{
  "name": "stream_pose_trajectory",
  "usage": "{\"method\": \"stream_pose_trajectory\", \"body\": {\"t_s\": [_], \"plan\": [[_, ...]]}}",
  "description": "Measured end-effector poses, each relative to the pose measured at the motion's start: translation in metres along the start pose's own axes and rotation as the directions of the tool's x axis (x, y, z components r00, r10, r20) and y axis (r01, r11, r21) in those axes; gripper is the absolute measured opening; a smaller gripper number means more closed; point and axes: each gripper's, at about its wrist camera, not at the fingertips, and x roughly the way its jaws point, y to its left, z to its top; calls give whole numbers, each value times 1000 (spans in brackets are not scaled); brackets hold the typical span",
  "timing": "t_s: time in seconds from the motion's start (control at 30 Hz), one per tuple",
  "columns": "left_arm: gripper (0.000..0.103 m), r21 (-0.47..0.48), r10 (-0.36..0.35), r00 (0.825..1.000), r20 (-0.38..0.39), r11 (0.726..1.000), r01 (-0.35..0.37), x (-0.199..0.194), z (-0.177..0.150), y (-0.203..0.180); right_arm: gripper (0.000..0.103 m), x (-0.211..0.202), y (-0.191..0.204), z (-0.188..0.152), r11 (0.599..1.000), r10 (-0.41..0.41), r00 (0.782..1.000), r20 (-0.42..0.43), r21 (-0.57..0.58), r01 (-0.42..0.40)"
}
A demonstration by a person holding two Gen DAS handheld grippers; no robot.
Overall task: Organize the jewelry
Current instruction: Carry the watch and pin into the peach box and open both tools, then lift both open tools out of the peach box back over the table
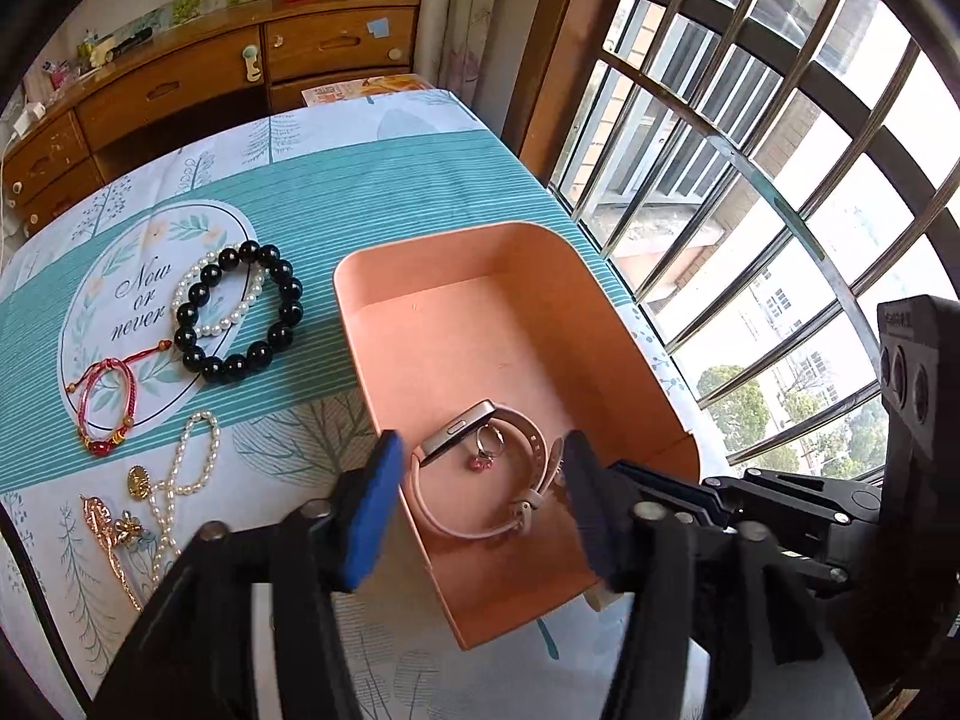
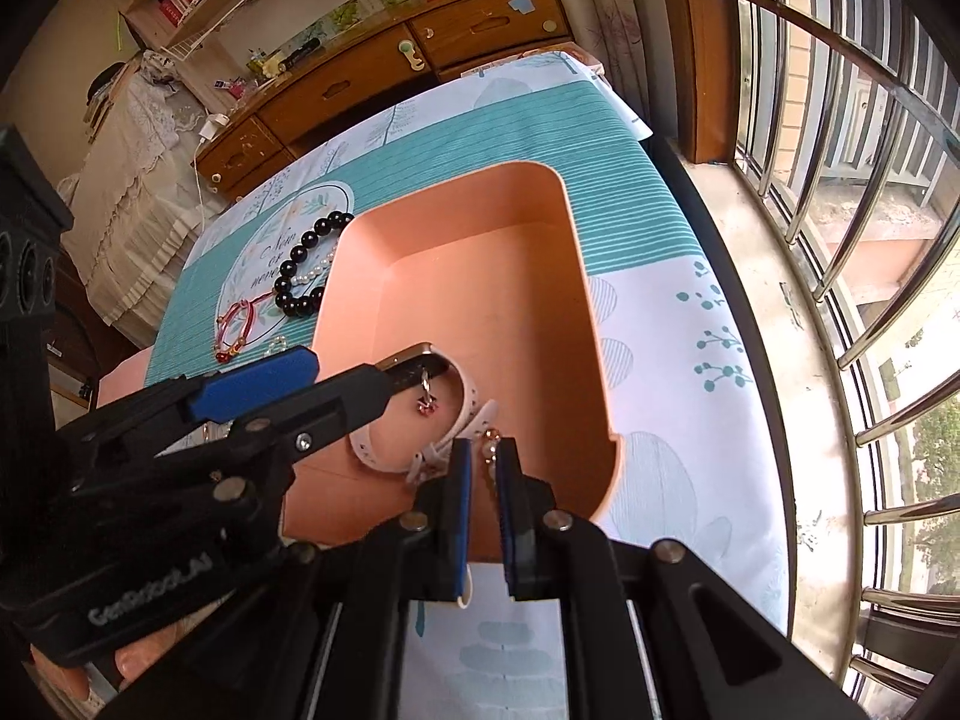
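We cannot make out what small piece our right claw (image 2: 482, 459) pinches; only a bead and thin metal show between its nearly closed pads. The peach tray (image 1: 624, 324) holds a pale-strapped watch (image 1: 474, 468) with a ring (image 1: 489, 441) bearing a pink charm resting inside its loop. Both lie just ahead of and between the spread pads of our left claw (image 1: 477, 456), which grips nothing. Left of that claw, on the worktop (image 1: 384, 180), sit a black bead bracelet (image 1: 240, 312), a red cord bracelet (image 1: 102, 402) and a pearl strand (image 1: 180, 480).
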Motion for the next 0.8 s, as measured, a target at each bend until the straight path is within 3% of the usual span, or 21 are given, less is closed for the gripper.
{"method": "stream_pose_trajectory", "body": {"t_s": [0.07,0.3,0.6,0.63,0.7,0.8], "plan": [[97,6,70,995,72,997,-71,-12,-2,-2,9,-3,1,-2,1000,-3,1000,11,-5,3],[97,42,92,987,130,994,-98,-45,-2,-3,9,-13,7,-8,1000,-4,1000,16,-15,5],[98,27,103,984,146,994,-108,-85,-4,8,11,-36,31,-11,998,-3,1000,30,-68,5],[99,24,97,985,143,995,-102,-90,-4,10,13,-40,34,-11,997,-5,999,39,-71,8],[102,13,95,986,135,995,-98,-100,-5,15,31,-51,39,-10,997,-4,998,65,-76,9],[102,10,93,986,136,995,-95,-116,-7,21,49,-68,47,-9,996,5,993,117,-85,5]]}}
